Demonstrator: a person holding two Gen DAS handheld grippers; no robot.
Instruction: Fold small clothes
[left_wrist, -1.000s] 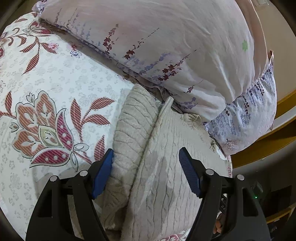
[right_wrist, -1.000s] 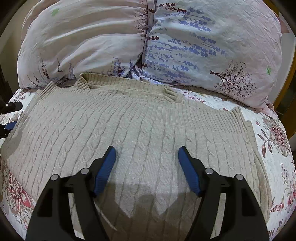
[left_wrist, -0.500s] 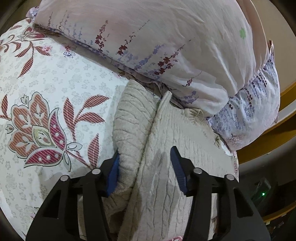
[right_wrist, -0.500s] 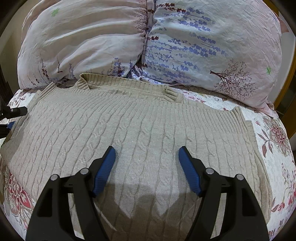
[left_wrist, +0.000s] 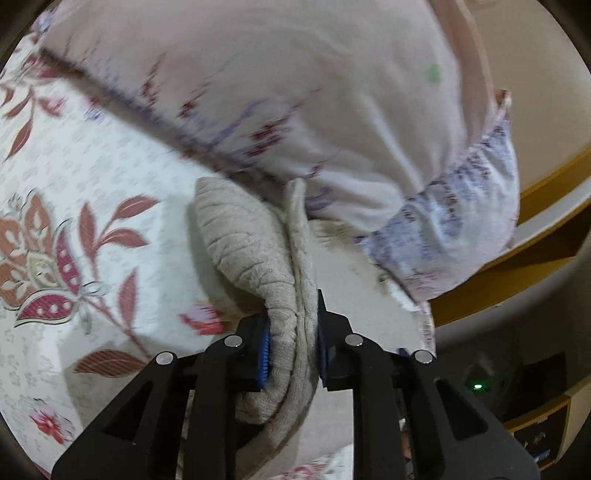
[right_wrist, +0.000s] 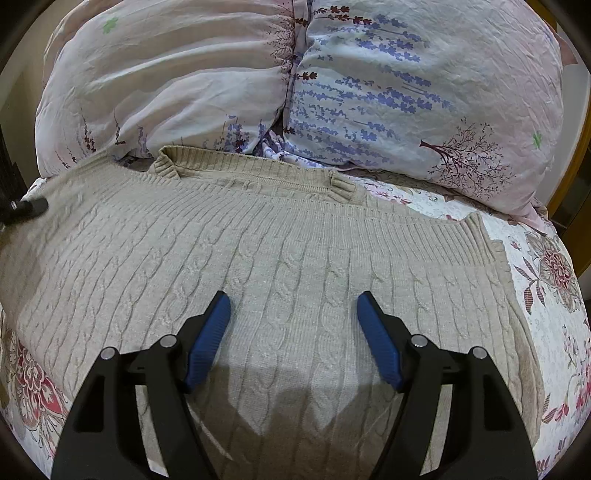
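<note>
Beige knit sweater (right_wrist: 280, 258) spread flat on flowered bed cover (right_wrist: 554, 295), top edge near two pillows (right_wrist: 406, 92). Left edge of sweater bunched up and pinched between blue pads of left gripper (left_wrist: 292, 347); jaws closing, cloth squeezed tight between them. Right gripper (right_wrist: 293, 332) held over middle of sweater, fingers (right_wrist: 208, 338) spread wide, nothing grabbed. No boxes or baskets seen.

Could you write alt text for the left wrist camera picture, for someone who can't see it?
The left tool is closing its blue pads on a bunched edge of a beige cable-knit sweater, with the knit squeezed between them. The sweater lies on a flowered bedspread, with a pale floral pillow behind it; the picture is blurred.
</note>
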